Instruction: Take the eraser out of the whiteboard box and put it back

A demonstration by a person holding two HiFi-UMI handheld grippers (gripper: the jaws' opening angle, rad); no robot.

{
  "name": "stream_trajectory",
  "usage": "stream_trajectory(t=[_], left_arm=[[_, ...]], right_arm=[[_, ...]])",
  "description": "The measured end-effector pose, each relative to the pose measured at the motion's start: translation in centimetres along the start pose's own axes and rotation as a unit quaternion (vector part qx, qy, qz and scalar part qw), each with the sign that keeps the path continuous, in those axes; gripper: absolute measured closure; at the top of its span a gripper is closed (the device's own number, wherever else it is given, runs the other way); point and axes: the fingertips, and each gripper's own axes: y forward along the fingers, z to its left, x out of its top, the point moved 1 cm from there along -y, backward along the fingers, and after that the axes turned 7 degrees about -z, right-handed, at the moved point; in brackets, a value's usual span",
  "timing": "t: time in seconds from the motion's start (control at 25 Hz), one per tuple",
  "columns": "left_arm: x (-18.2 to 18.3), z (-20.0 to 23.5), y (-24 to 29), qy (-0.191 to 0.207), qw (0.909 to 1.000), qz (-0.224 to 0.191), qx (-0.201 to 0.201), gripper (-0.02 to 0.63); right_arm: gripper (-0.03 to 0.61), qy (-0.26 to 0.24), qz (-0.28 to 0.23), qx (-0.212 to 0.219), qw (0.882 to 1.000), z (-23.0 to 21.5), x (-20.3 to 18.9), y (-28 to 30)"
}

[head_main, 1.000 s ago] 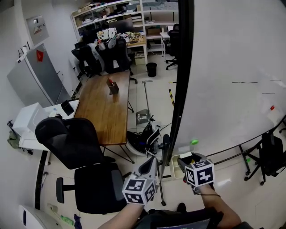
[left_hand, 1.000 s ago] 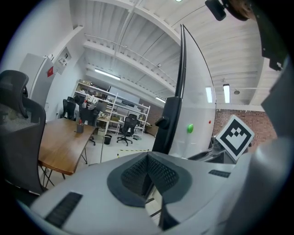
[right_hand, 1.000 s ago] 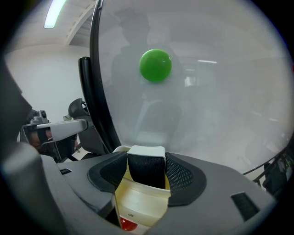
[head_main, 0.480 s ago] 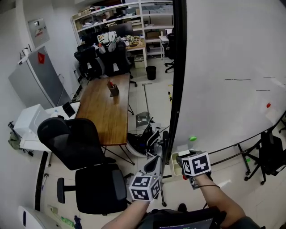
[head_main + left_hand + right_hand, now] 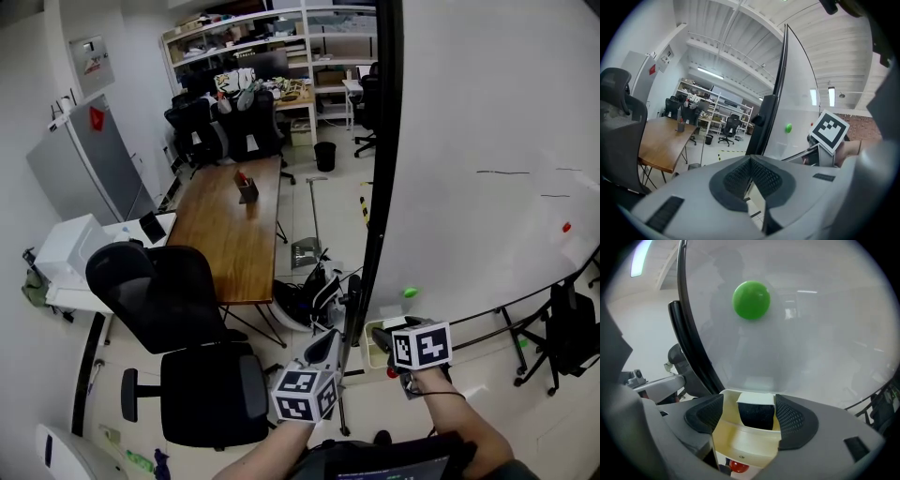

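Noting right tongs (image 5: 749,401), just opened wide, straddle white-backed black-felt eraser (image 5: 757,416) at 12 o'clock, upright in cream plastic whiteboard box (image 5: 740,442), ungripped; left tongs (image 5: 751,159) shut, empty.

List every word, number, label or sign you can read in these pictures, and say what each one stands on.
No text here can be read with certainty.
Wall panel: print with a red mark, too small to read.
Red label on the grey cabinet: too small to read.
Marker cube: black-and-white squares only, no letters.
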Motion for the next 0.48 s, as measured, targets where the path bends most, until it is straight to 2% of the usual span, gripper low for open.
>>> stream_trajectory(t=[0.2,0.36,0.48], left_arm=[[1.1,-0.5,-0.1,0.001,0.9999,-0.01,-0.004,0.586],[2.6,-0.9,-0.3,-0.002,0.9997,-0.023,-0.011,0.586],[4.4,-1.7,-0.7,0.004,0.9988,-0.039,-0.029,0.586]], right_arm=[[0.202,0.039,-0.077,0.01,0.996,-1.3,3.1,-3.3],[0.203,0.054,-0.147,0.052,0.986,-1.1,6.0,-6.6],[0.284,0.05,-0.214,0.096,0.971,-0.5,8.3,-9.6]])
